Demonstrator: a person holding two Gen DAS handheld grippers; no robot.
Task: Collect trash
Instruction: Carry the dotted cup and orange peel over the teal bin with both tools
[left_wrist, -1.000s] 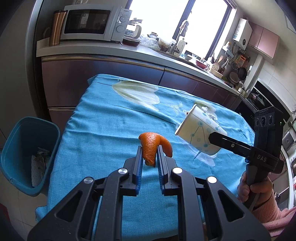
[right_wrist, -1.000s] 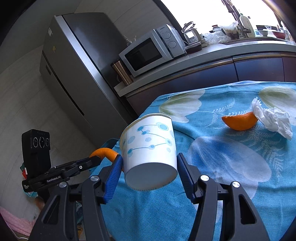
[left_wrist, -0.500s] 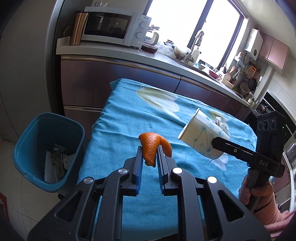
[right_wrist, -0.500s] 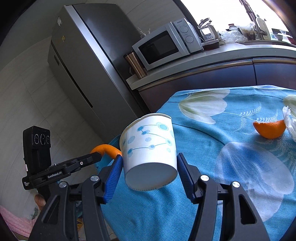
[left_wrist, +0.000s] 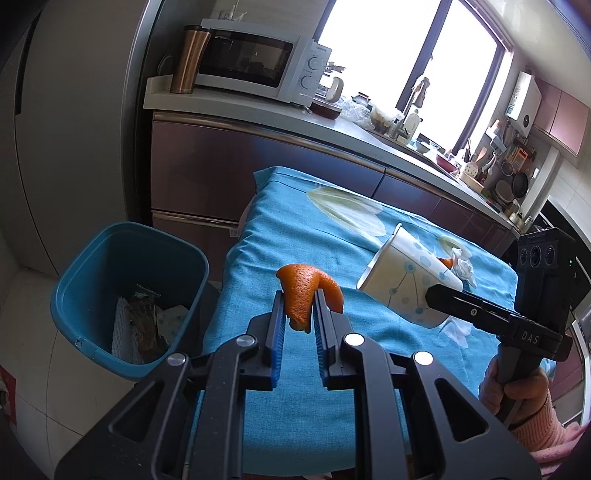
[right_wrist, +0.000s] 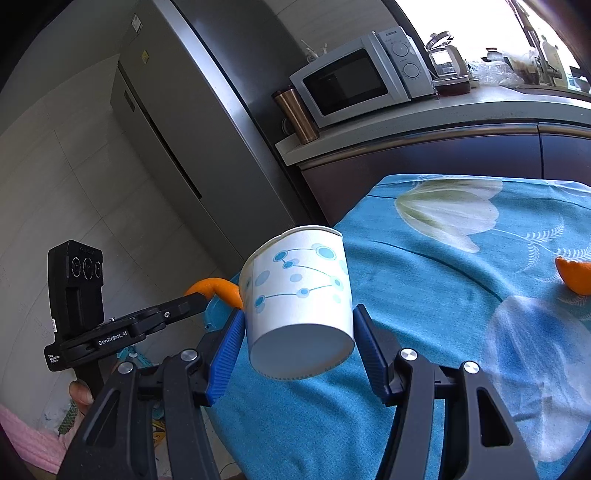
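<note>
Both grippers have shifted toward the table's left edge since a second ago, so the teal plastic trash bin (left_wrist: 129, 295) on the floor, with wrappers inside, now shows fully. Left gripper (left_wrist: 299, 317) pinches a curled orange peel (left_wrist: 303, 291), pitted skin outward, above the blue flower-print tablecloth (left_wrist: 295, 236) near the bin; right gripper (right_wrist: 299, 332) clamps a white paper cup with blue dot pattern (right_wrist: 299, 295), tilted, base toward the camera. Another orange peel piece (right_wrist: 576, 275) and a crumpled white tissue (left_wrist: 461, 264) lie on the cloth.
</note>
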